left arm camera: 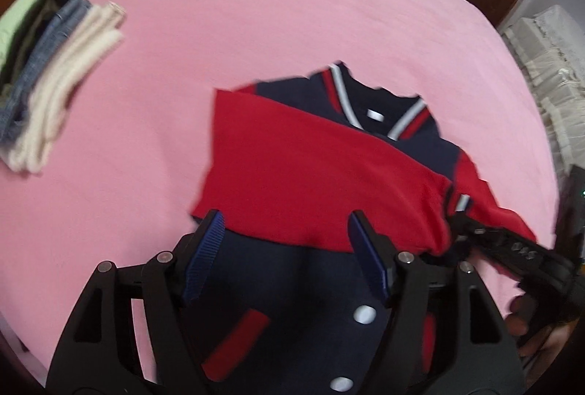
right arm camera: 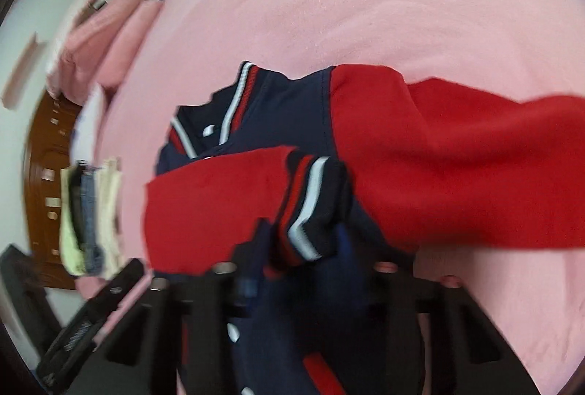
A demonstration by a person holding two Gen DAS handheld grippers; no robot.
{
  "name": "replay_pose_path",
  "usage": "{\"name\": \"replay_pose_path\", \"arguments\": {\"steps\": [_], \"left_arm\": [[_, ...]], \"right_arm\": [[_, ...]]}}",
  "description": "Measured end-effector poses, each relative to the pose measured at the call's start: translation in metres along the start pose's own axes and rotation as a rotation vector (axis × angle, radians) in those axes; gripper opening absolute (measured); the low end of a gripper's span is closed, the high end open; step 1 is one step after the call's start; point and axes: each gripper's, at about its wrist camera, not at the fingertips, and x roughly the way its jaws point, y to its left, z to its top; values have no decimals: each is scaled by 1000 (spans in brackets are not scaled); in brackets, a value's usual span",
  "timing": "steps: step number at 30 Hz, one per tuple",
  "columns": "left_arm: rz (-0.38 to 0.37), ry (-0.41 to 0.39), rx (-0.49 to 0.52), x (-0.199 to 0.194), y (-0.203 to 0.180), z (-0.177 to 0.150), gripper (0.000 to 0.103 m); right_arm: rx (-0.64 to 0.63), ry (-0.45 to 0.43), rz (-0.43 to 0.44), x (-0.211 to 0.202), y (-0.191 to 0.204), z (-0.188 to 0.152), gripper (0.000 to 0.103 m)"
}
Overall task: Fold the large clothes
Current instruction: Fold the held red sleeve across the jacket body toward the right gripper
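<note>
the navy and red varsity jacket lies face up on the pink bed, collar at the far side, so its sleeves can be crossed over the chest. one red sleeve already lies across the body, and the striped cuff at its end sits between the pads of the right gripper, whose jaws stand narrow and look closed on it, probably to lay it flat. the left gripper hovers with jaws wide and nothing in them, above the near edge of that sleeve. the other red sleeve stretches out to the right, unfolded. a stack of folded clothes waits far left, clear of the work.
</note>
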Motion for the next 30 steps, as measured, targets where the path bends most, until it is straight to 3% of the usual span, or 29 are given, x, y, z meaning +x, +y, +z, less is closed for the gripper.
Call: {"name": "replay_pose_path", "arguments": {"steps": [1, 2, 4, 6, 7, 8, 9, 11, 13, 15, 16, 17, 18, 19, 22, 23, 24, 26, 30], "left_arm": [[10, -5, -3, 0, 3, 1, 67], [11, -9, -8, -1, 3, 1, 67], [8, -3, -27, 1, 10, 3, 67], [11, 20, -34, 0, 14, 3, 67], [13, 29, -26, 2, 11, 5, 67], [6, 36, -10, 3, 9, 7, 67], [-3, 38, 6, 6, 5, 9, 67], [-62, 51, 49, 8, -2, 14, 67], [-143, 91, 83, 15, -11, 21, 67], [-187, 150, 91, 32, -18, 27, 61], [-184, 166, 88, 41, -19, 28, 55], [-151, 192, 89, 54, -19, 28, 44], [-106, 213, 91, 64, -18, 28, 32], [-50, 231, 86, 75, -13, 28, 26], [-84, 215, -6, 80, 13, 30, 17], [-64, 213, -25, 79, 23, 29, 3], [-29, 210, -31, 77, 31, 28, 1], [-51, 211, -53, 75, 41, 26, 1], [-46, 204, -47, 63, 40, 30, 1]], "right_arm": [[-9, -29, 4, -4, 2, 1, 14], [-14, -64, 6, -10, 3, 2, 12], [-23, -125, -29, -26, 0, 1, 12], [-2, -121, -116, -33, -7, 0, 13], [2, -103, -150, -35, -9, 1, 21], [-15, -73, -208, -35, -9, 1, 40], [-35, -81, -239, -39, -7, 2, 48], [-91, -171, -240, -57, 4, 0, 53], [-165, -237, -186, -72, 23, -3, 53], [-232, -170, 6, -64, 45, -3, 53], [-223, -98, 107, -52, 51, -3, 44], [-198, -44, 181, -40, 55, -4, 25], [-155, 24, 235, -24, 58, -6, 19], [-130, 61, 243, -13, 61, -7, 17], [-118, 113, 152, 14, 60, -15, 17], [-130, 108, 89, 15, 56, -15, 17], [-134, 92, 30, 15, 50, -14, 17], [-121, 53, -41, 7, 31, -8, 2], [-153, -67, -197, -26, 7, -9, 0]]}}
